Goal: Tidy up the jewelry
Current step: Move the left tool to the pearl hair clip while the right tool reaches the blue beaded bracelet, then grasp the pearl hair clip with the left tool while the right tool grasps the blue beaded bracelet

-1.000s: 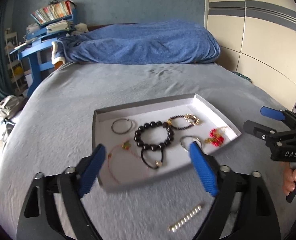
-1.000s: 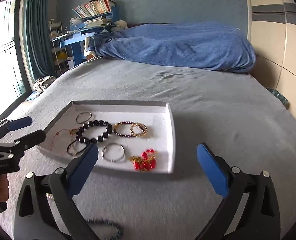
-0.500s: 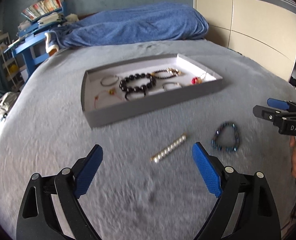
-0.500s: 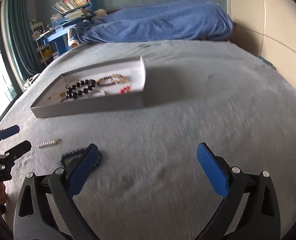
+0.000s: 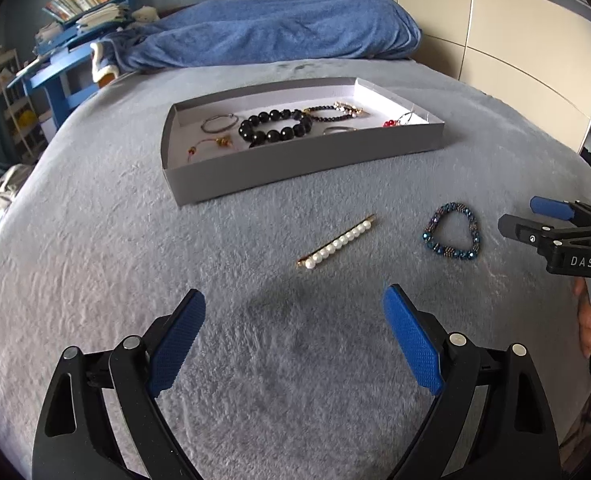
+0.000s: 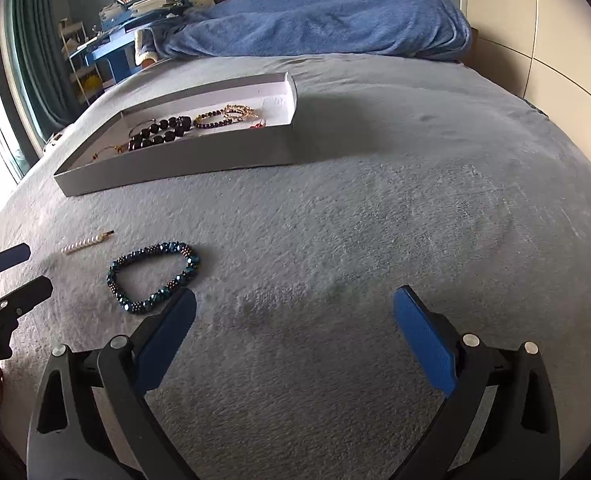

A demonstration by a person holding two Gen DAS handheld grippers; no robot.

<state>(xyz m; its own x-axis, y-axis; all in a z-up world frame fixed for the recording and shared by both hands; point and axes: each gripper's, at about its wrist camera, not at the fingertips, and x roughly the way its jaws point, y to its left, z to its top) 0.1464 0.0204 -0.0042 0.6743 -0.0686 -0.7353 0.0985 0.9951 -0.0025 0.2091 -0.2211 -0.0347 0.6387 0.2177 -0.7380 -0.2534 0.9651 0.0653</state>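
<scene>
Jewelry tray [image 5: 295, 168] now lies farther off at 12 o'clock as both grippers pull back. Left gripper [image 5: 295, 336] and right gripper [image 6: 295, 328], jaws apart and empty, now face the pearl hair clip [image 5: 337, 244] and blue beaded bracelet [image 6: 153, 276], probably next.

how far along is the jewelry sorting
Mostly done: several bracelets and rings already lie in the grey tray. Nothing is in hand; the left gripper and right gripper are open. Left on the bed: the pearl clip and blue beaded bracelet.
</scene>
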